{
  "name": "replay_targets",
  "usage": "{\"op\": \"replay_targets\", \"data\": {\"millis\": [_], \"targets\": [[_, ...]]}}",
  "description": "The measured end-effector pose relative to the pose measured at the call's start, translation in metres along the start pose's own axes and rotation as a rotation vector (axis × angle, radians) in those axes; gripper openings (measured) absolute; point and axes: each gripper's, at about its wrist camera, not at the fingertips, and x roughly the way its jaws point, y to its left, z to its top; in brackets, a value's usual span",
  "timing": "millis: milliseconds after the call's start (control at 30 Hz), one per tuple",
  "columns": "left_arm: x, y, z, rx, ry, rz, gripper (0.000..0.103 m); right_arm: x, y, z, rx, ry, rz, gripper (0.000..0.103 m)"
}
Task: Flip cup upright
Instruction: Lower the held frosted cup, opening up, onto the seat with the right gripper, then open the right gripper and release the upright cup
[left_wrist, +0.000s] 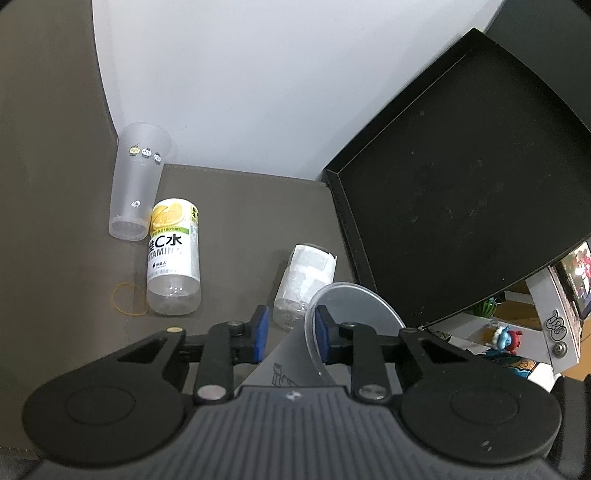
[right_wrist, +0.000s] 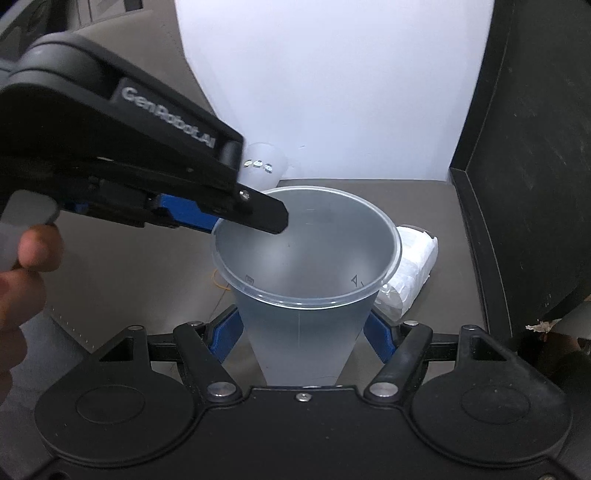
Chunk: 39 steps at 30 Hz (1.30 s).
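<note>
Here the frosted cup is gripped by the right claw, mouth up, above the desk. Its rim is straddled by the left claw, spread apart. Beyond the cup, a vitamin bottle lies on its side.

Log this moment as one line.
right gripper: shut on frosted cup | left gripper: open, straddling cup rim | mouth: facing away from right wrist camera
</note>
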Motion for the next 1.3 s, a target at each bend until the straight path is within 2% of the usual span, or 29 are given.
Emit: {"op": "replay_targets", "data": {"millis": [167, 267, 467, 867, 1200, 1267, 1300], "targets": [[0.002, 0.002, -0.003, -0.01, 0.008, 0.001, 0.025, 0.0, 0.0, 0.0, 0.01, 0.015, 0.024, 0.07], [0.004, 0.003, -0.006, -0.016, 0.019, 0.01, 0.015, -0.002, 0.003, 0.001, -0.007, 0.023, 0.03, 0.07], [0.004, 0.009, -0.011, -0.044, 0.021, -0.004, 0.013, -0.006, 0.012, 0.001, -0.071, 0.038, -0.006, 0.071], [0.002, 0.013, -0.017, -0.046, 0.023, -0.001, 0.013, 0.007, 0.003, 0.008, -0.078, 0.075, 0.003, 0.077], [0.0, 0.011, -0.017, -0.036, 0.038, 0.017, 0.021, 0.0, -0.016, 0.007, -0.028, 0.07, 0.033, 0.085], [-0.001, 0.01, -0.016, -0.033, 0.041, 0.02, 0.025, -0.002, -0.022, 0.005, -0.014, 0.07, 0.035, 0.086], [-0.002, 0.009, -0.017, -0.026, 0.039, 0.03, 0.031, -0.002, -0.025, 0.004, -0.008, 0.07, 0.037, 0.087]]}}
